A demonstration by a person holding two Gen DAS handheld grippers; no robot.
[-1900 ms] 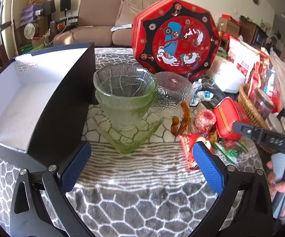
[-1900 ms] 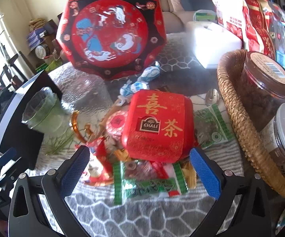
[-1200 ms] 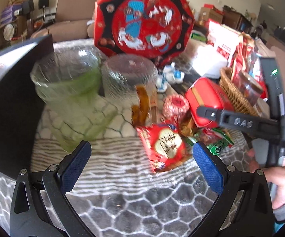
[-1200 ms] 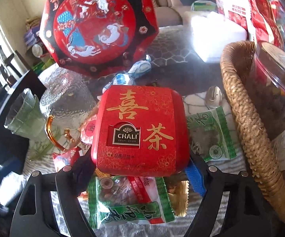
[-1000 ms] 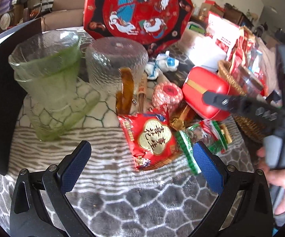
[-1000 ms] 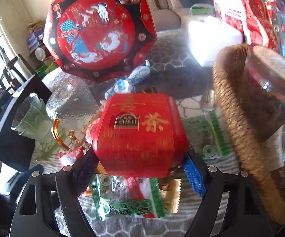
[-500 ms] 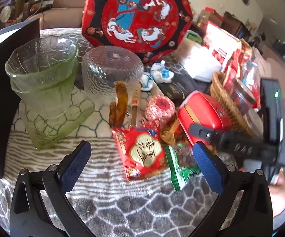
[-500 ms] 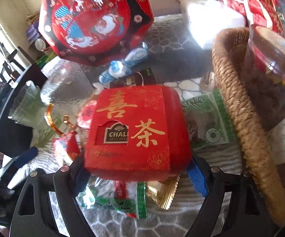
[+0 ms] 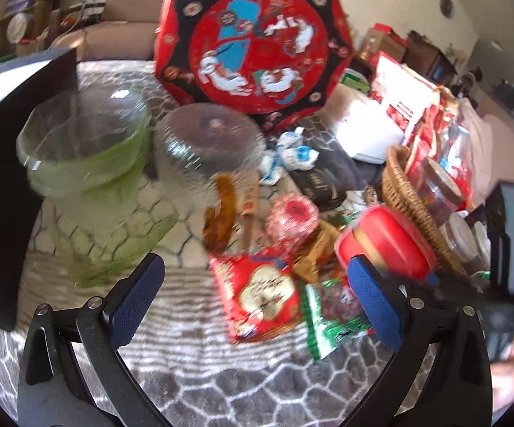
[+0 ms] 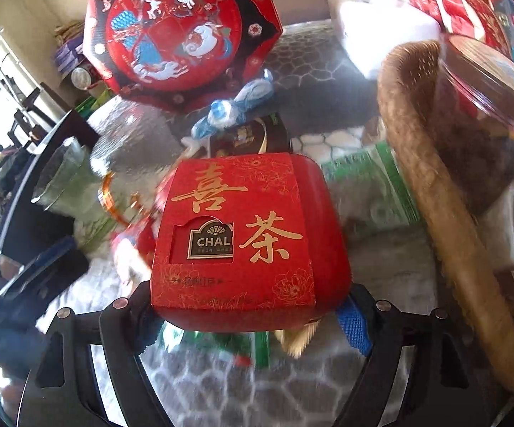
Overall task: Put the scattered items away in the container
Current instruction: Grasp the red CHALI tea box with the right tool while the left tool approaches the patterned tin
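My right gripper (image 10: 250,316) is shut on the red tea tin (image 10: 242,235) with gold characters, its jaws closing a touch, both pads pressing the tin's sides. The tin (image 9: 385,242) hangs just above the snack pile. My left gripper (image 9: 253,284) is open and empty, above a red snack packet (image 9: 260,291) and a green packet (image 9: 331,320). A pink round sweet (image 9: 292,217) and blue-white candies (image 9: 289,156) lie behind them. The black box (image 9: 4,178) with a white inside stands at the far left.
A green glass bowl (image 9: 86,163) and an upturned clear cup (image 9: 207,149) with an amber handle stand beside the box. A big octagonal red tin (image 9: 253,49) leans behind. A wicker basket (image 10: 431,192) with jars fills the right. A hand (image 9: 509,384) holds the right gripper.
My right gripper closed on the red tea tin and raised it off the packets, uncovering a dark packet behind. My left gripper swung right, from the box toward the snacks.
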